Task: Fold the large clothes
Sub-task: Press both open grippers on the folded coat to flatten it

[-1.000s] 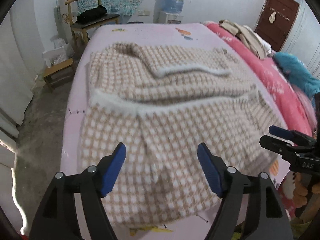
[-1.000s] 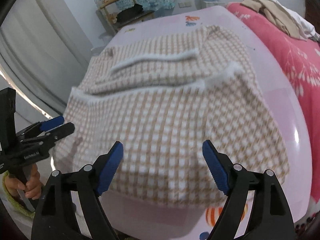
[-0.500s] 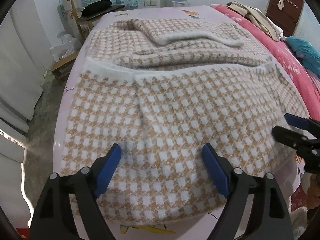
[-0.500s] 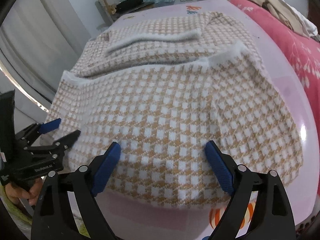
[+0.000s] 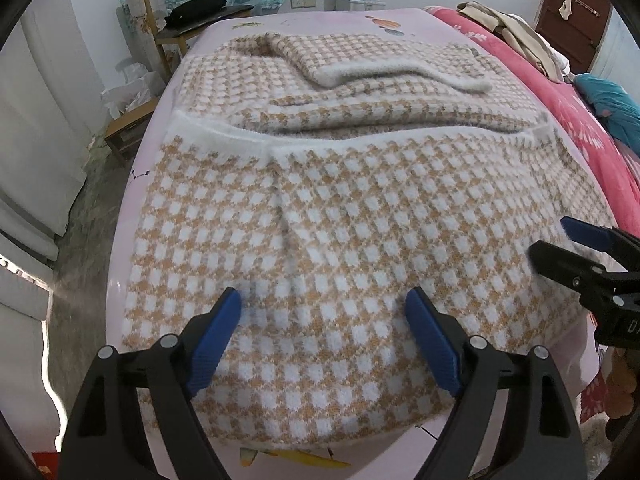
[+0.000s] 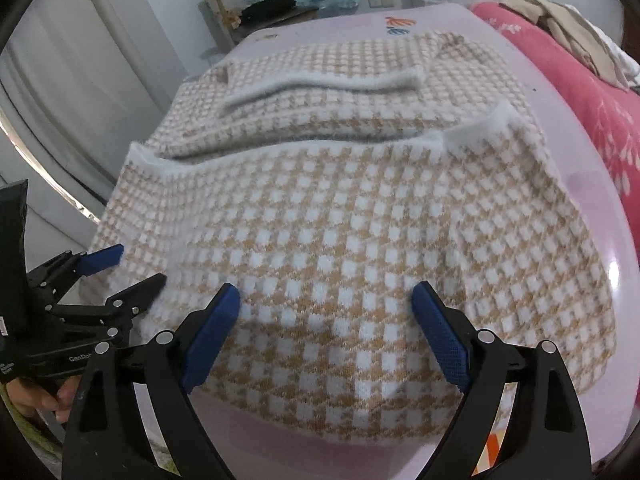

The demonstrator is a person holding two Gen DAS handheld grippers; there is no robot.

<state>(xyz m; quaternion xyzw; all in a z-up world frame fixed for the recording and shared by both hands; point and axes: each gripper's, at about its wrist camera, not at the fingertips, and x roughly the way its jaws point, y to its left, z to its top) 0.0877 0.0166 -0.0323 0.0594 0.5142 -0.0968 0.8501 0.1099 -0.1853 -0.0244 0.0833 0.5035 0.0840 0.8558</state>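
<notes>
A large tan-and-white checked knit garment [image 5: 340, 208] lies partly folded on the pink bed, its white fuzzy hem [image 5: 224, 136] running across the middle and a sleeve with a white cuff [image 5: 400, 74] laid across the far part. It also shows in the right wrist view [image 6: 340, 216]. My left gripper [image 5: 323, 316] is open and empty, just above the garment's near edge. My right gripper [image 6: 326, 312] is open and empty over the near edge too. Each gripper shows in the other's view, the right one [image 5: 560, 240] and the left one [image 6: 132, 268], both open.
The pink bed sheet [image 5: 340, 20] ends close below the garment's near edge. A red quilt [image 5: 560, 92] with piled clothes [image 5: 508, 32] lies to the right. A wooden chair [image 5: 192, 28] and a low stool [image 5: 128, 128] stand on the floor at left.
Both grippers have moved down and forward toward the garment's near edge, so it fills more of both views. Both stayed open.
</notes>
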